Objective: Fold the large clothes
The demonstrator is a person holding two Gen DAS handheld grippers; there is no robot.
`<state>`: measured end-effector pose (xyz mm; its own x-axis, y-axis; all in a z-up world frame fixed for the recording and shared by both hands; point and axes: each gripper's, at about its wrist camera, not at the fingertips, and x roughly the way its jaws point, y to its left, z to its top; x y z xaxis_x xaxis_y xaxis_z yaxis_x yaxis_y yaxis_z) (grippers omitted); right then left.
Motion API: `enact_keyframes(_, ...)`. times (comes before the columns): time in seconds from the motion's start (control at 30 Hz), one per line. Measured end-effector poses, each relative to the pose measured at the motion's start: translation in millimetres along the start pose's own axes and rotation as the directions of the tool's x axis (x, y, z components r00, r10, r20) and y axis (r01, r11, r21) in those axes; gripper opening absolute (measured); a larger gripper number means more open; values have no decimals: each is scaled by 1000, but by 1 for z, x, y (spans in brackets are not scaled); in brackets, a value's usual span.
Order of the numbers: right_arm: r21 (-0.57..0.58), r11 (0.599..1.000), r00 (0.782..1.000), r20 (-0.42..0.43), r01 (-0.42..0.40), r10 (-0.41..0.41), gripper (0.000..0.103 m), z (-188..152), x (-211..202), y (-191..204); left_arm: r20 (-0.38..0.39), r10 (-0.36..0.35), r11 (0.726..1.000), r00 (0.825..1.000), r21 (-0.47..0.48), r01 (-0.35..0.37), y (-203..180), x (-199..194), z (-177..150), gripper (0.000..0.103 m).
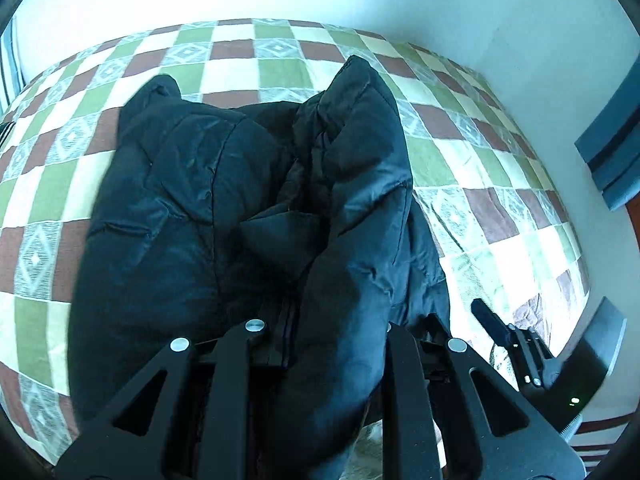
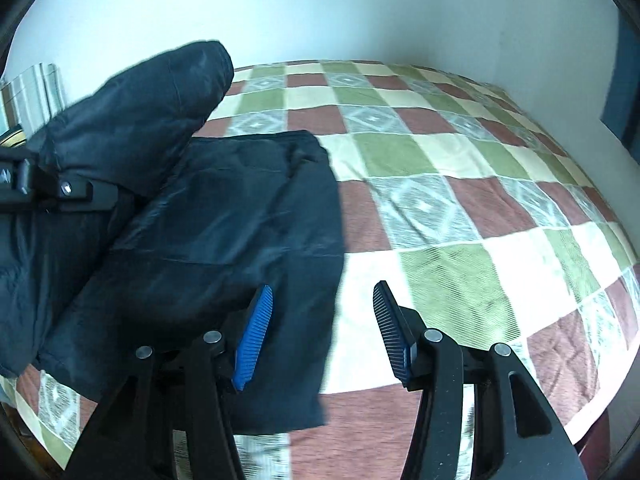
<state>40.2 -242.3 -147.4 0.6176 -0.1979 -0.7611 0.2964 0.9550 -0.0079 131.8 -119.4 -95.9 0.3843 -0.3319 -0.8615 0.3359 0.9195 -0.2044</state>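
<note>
A large black puffer jacket lies on a checkered bed. In the left wrist view my left gripper is shut on a thick fold of the jacket, a sleeve or side panel that rises between the fingers and hides the tips. In the right wrist view the jacket lies at the left, with the lifted sleeve above it. My right gripper is open and empty, its blue pads over the jacket's right edge. The left gripper shows at the left edge there.
The bed's green, brown and cream checkered cover spreads to the right. A white wall stands behind the bed. A blue frame is at the right. My right gripper shows at the lower right of the left wrist view.
</note>
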Motion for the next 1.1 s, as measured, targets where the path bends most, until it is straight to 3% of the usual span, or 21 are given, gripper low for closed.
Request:
enact_keyframes(0.33, 66, 997, 998, -53, 42, -38, 53, -14, 13, -50, 17, 37, 999, 999, 23, -38, -43, 49, -14, 17)
enact_keyframes(0.57, 93, 995, 998, -58, 38, -33, 53, -15, 13, -64, 51, 74, 996, 996, 42, -76, -48, 44, -16, 17)
enact_keyframes(0.7, 92, 995, 998, -46, 42, -38, 53, -15, 7, -64, 63, 75, 995, 995, 57, -78, -54, 36, -18, 28)
enact_keyframes(0.83, 98, 994, 998, -46, 46, -42, 53, -15, 3, -66, 88, 5, 998, 996, 62, -10, -60, 18, -19, 53)
enact_keyframes(0.97, 103, 994, 998, -45, 46, -42, 53, -14, -2, -66, 116, -63, 996, 991, 69, 56, -64, -6, -19, 58)
enact_keyframes(1.1, 97, 995, 999, -32, 36, -33, 53, -11, -10, -61, 172, -58, 996, 983, 78, 45, -56, -34, -22, 59)
